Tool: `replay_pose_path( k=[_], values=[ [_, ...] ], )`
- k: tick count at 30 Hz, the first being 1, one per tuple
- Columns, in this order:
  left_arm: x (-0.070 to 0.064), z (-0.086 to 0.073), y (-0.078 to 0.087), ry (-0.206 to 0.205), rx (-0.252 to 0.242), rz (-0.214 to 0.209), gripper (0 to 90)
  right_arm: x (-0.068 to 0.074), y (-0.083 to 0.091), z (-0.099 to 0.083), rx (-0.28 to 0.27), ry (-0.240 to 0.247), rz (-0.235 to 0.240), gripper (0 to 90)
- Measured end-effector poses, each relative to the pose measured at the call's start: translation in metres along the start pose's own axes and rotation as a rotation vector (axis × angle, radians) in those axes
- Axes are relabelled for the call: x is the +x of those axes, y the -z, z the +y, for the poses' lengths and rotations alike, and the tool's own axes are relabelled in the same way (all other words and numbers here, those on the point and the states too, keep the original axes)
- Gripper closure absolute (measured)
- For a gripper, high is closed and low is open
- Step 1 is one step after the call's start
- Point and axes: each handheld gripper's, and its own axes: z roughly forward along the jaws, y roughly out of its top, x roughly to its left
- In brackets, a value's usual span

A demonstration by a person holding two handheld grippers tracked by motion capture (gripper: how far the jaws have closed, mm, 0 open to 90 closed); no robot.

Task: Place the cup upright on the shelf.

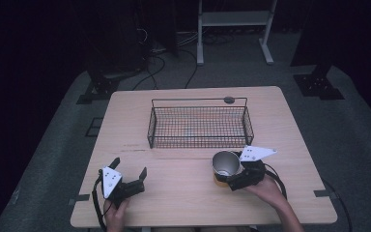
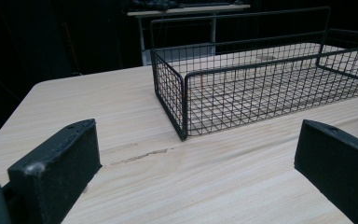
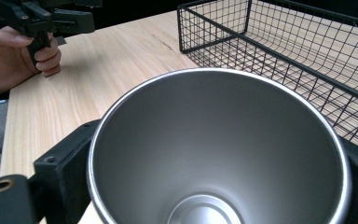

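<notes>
A steel cup (image 1: 225, 163) with an orange foot stands just in front of the wire basket (image 1: 198, 144), right of the table's middle. My right gripper (image 1: 228, 175) is shut on the cup, one jaw on each side of its wall. The right gripper view looks straight down into the empty cup (image 3: 214, 140), held between the jaws of my right gripper (image 3: 214, 161). My left gripper (image 1: 130, 166) rests open near the front left of the table. In the left gripper view my left gripper (image 2: 198, 149) has only bare tabletop between its jaws.
The black wire basket (image 2: 261, 93) is empty and sits at the table's (image 1: 174, 198) middle back, its corner (image 3: 279, 42) close to the cup. A person's hand (image 3: 9, 56) holds the left gripper (image 3: 51, 18). Stands and cables lie on the floor beyond.
</notes>
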Motion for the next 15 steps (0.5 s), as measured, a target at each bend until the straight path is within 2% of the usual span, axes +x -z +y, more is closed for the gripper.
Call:
replay_pose_path(
  k=[15],
  values=[
    [0.0, 0.0, -0.0001, 0.001, 0.0, -0.001, 0.0, -0.0026, 0.0083, 0.0084, 0.007, -0.012, 0.036, 7.3]
  ],
)
